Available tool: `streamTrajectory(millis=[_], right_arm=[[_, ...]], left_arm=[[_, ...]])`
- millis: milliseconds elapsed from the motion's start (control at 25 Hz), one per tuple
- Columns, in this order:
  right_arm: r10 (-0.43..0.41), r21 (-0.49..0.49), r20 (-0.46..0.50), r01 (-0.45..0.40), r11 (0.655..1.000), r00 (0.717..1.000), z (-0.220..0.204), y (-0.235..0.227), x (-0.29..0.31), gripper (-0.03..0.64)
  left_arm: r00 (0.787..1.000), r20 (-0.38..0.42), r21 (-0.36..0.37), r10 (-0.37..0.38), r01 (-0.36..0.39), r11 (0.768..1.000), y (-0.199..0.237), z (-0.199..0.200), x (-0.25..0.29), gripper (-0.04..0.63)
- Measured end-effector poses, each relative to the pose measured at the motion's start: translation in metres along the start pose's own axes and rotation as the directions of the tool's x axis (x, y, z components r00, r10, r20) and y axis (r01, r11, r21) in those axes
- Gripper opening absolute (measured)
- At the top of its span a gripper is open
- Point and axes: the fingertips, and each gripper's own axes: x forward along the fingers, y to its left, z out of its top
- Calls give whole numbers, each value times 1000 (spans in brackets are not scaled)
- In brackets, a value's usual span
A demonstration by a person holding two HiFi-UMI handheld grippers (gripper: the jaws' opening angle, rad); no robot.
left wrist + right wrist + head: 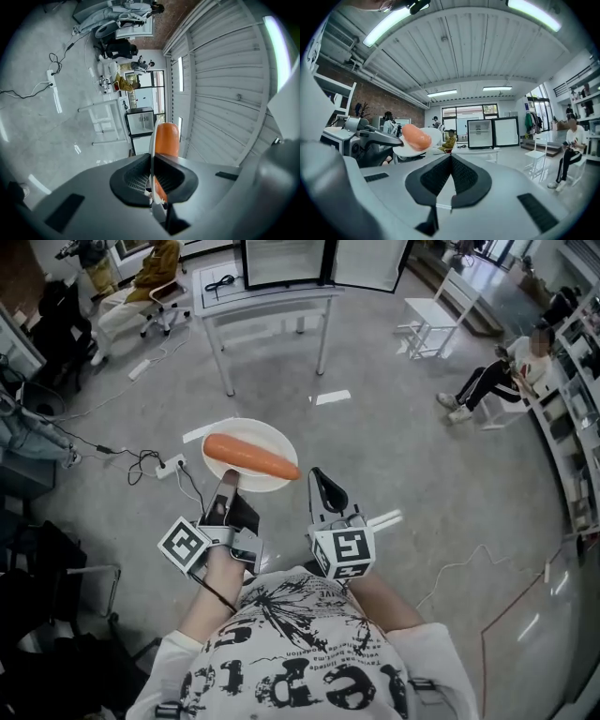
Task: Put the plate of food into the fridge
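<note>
A white plate (264,439) carrying a long orange carrot (251,457) hangs over the grey floor in front of me. My left gripper (226,487) is shut on the plate's near rim. In the left gripper view the plate's rim (151,140) runs edge-on between the closed jaws, with the carrot (167,138) just right of it. My right gripper (326,487) is shut and empty, to the right of the plate and apart from it. From the right gripper (451,161) the plate (432,137) and carrot (416,137) show up on the left. Two glass-door fridges (281,261) (480,133) stand far ahead.
A white table (267,301) stands in front of the fridges, and a white chair (436,315) is to its right. A person (511,371) sits at the right by shelves. A power strip (169,466) and cables lie on the floor at the left.
</note>
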Motion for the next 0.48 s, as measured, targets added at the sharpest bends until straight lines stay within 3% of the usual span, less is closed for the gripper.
streamTrajectory(millis=[200, 480], right_arm=[[112, -22, 28, -111, 994, 993, 11, -40, 7, 0], [211, -32, -11, -211, 977, 977, 15, -113, 24, 0]], left_arm=[[996, 89, 20, -20, 18, 1000, -11, -15, 30, 23], [988, 152, 1, -2, 2, 1000, -17, -61, 87, 23]])
